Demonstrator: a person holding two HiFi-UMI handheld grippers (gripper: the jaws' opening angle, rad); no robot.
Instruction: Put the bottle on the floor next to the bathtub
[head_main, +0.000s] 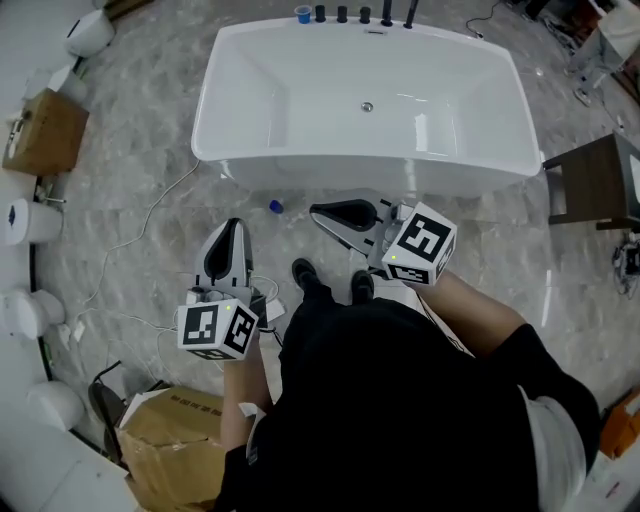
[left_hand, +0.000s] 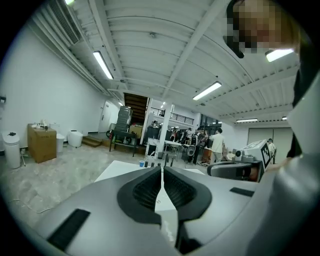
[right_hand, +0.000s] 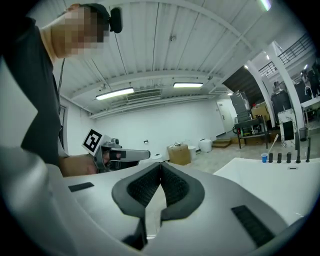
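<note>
A small blue-topped thing (head_main: 275, 207), seemingly the bottle seen from above, stands on the marble floor just in front of the white bathtub (head_main: 232, 150), free of both grippers. My left gripper (head_main: 233, 225) is held up over the floor left of it, its jaws shut with nothing between them (left_hand: 161, 172). My right gripper (head_main: 316, 213) hovers just right of the bottle, pointing left, also shut and empty (right_hand: 160, 167). Each gripper view shows the other gripper and the tub (right_hand: 265, 180) beyond the jaws.
A blue cup (head_main: 303, 14) and dark tap fittings (head_main: 364, 14) line the tub's far rim. A dark wooden stool (head_main: 595, 180) stands at the right. Cardboard boxes (head_main: 45, 130) (head_main: 175, 440), white fixtures (head_main: 30, 312) and a cable (head_main: 150, 215) sit at the left. My shoes (head_main: 303, 272) are near the tub.
</note>
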